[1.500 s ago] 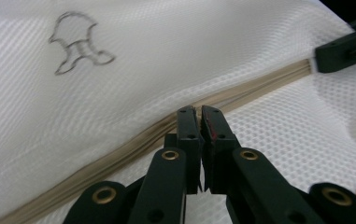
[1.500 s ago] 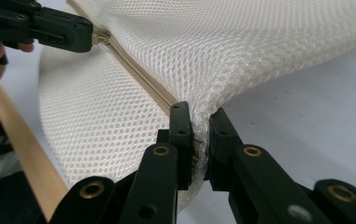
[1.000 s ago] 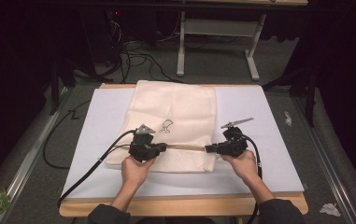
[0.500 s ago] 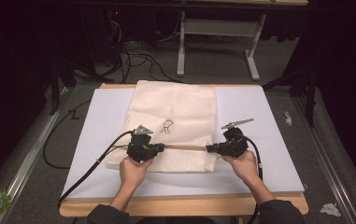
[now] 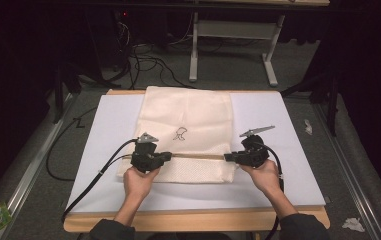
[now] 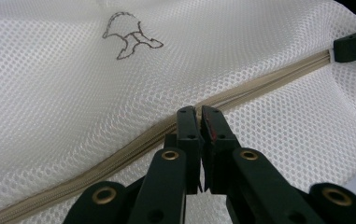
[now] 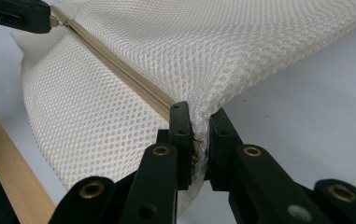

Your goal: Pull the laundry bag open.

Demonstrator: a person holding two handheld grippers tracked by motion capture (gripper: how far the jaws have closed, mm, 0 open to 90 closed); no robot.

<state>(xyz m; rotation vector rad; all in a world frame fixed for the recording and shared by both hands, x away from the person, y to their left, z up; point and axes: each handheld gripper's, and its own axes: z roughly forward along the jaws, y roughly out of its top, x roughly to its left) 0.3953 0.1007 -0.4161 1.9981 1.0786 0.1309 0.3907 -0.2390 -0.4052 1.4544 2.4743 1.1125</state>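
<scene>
Only a bird outline (image 6: 130, 36) on mesh bag (image 5: 188, 115)

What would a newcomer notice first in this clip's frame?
A cream mesh laundry bag lies mid-table on a white mat, with a small dark animal outline on it. The left gripper and right gripper pinch opposite ends of its tan zipper, which runs straight between them.

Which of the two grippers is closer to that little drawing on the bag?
Left. The left gripper sits just below and left of the little drawing on the mesh bag; the right gripper holds the bag's right edge, farther off.
</scene>
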